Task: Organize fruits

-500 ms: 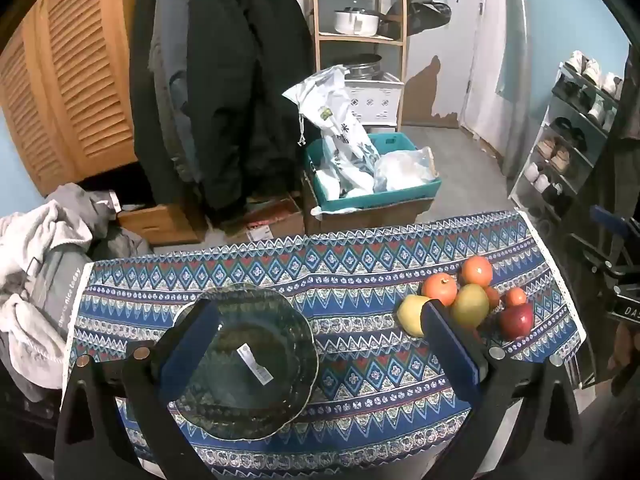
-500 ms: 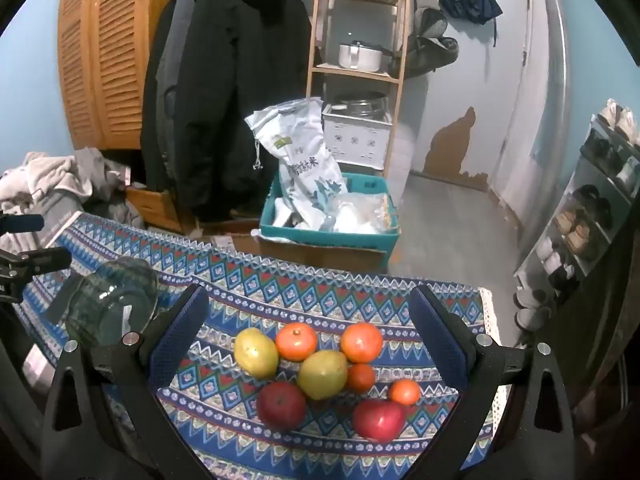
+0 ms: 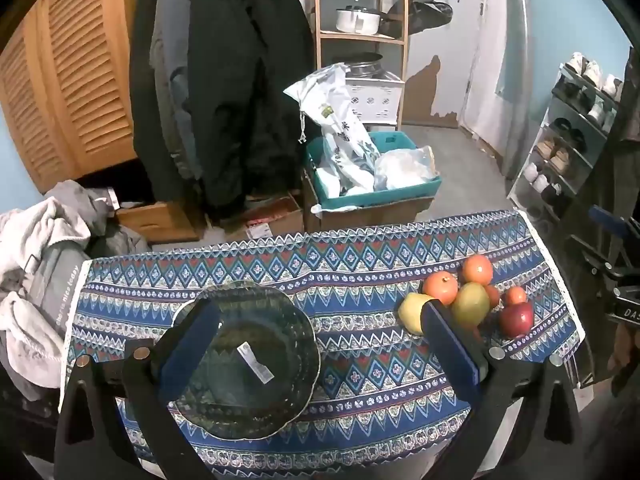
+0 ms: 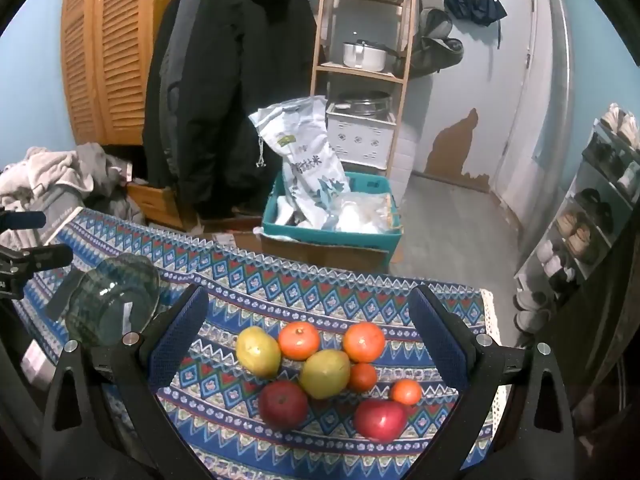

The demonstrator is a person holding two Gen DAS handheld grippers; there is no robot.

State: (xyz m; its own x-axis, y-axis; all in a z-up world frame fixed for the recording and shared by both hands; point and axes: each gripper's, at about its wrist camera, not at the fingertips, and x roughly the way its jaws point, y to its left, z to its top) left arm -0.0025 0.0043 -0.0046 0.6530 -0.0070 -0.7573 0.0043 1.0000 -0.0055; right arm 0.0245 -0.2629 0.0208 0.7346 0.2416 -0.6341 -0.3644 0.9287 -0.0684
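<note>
1. Fruits sit clustered on the blue patterned tablecloth (image 4: 360, 292), near its right end.
2. Clear scalloped glass bowl (image 3: 256, 364) rests on the cloth's left part, well apart from the fruit, holding only a small white label (image 3: 254, 361).
3. Black left gripper with blue pads (image 3: 316, 356) hovers over the bowl, jaws spread wide, gripping nothing.
4. Black right gripper with blue pads (image 4: 308, 344) hangs above the fruit, likewise wide apart and holding nothing.
5. 2 yellow-green pears (image 4: 258, 351), 2 red apples (image 4: 283, 404), 2 large oranges (image 4: 299, 340) and 2 small tangerines (image 4: 405, 392) make up the pile.
</note>
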